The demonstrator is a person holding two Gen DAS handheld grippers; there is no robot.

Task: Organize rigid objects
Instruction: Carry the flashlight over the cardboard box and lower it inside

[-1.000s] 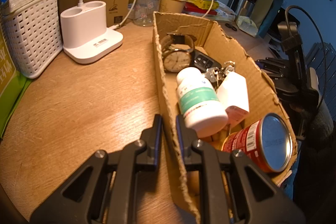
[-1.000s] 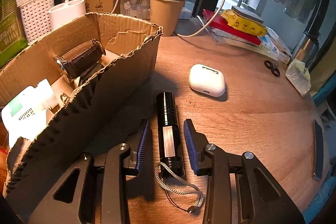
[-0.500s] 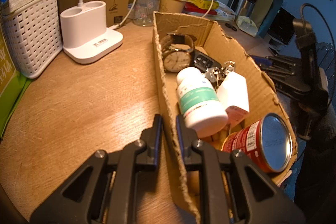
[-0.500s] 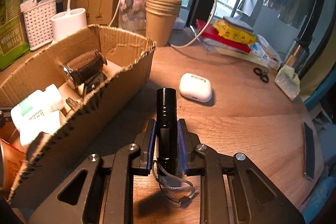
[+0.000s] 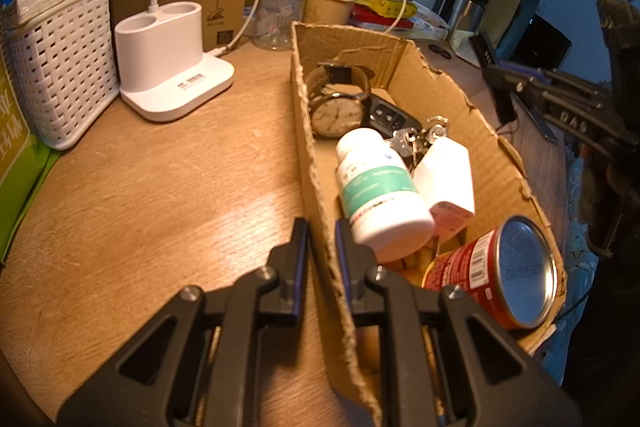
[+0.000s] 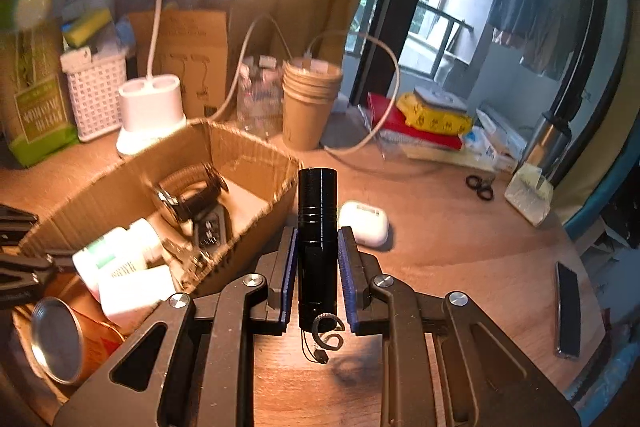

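Black metal flashlight (image 6: 317, 239): we have this short cylindrical torch in the right hand-held gripper (image 6: 317, 267), clear of the wooden desk (image 6: 460, 247), just beside the open brown cardboard box (image 6: 244, 163).
Right grip: blue pads clenched on the barrel's lower half; the head sticks out ahead of the fingers, the wrist cord (image 6: 326, 337) dangles behind.
Handling, our judgement: stiff and fairly dense for its size; the smooth round barrel could roll or slide between flat pads, so the mid-barrel hold suits it. The ribbed rings near the head may give extra bite.
Left hand-held gripper (image 5: 320, 259): clenched on the box's near wall, one finger outside, one inside, steadying it.
Box contents: round-faced wristwatch (image 5: 338, 107), white pill bottle with green label (image 5: 380, 195), red tin can (image 5: 496, 271), keys.
Risk: thin torn cardboard flexes, and the watch face is fragile, so we should set the torch down rather than drop it.
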